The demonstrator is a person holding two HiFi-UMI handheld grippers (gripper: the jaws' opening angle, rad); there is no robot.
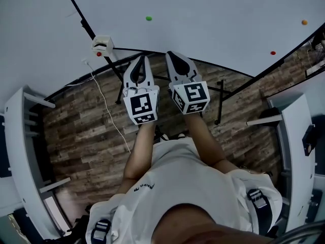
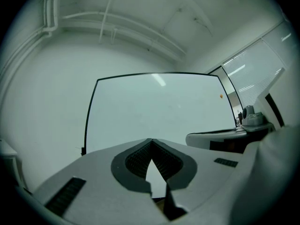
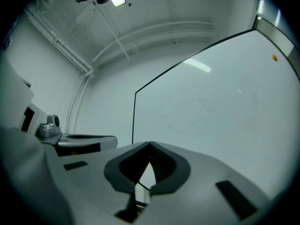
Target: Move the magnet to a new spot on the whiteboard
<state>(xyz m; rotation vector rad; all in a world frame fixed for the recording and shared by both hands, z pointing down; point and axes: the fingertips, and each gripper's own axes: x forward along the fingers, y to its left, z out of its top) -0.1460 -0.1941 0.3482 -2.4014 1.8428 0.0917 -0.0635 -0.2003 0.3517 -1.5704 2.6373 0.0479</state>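
Observation:
The whiteboard (image 1: 203, 14) fills the top of the head view. On it sit a green magnet (image 1: 149, 18), an orange magnet (image 1: 304, 22) at the far right and a red magnet (image 1: 272, 53) near the lower edge. My left gripper (image 1: 141, 59) and right gripper (image 1: 171, 55) are side by side below the board's lower edge, both shut and empty, touching no magnet. In the left gripper view the shut jaws (image 2: 151, 140) face the whiteboard (image 2: 154, 111), with the orange magnet (image 2: 221, 96) far right. In the right gripper view the gripper (image 3: 150, 145) is also shut, and the orange magnet (image 3: 274, 57) is at upper right.
A white eraser box (image 1: 102, 44) with a small red dot (image 1: 98, 54) beside it hangs at the board's lower left corner. White shelf racks stand at left (image 1: 20, 136) and right (image 1: 297, 131). A white cable (image 1: 109, 116) and the board's black stand legs (image 1: 221, 103) cross the wooden floor.

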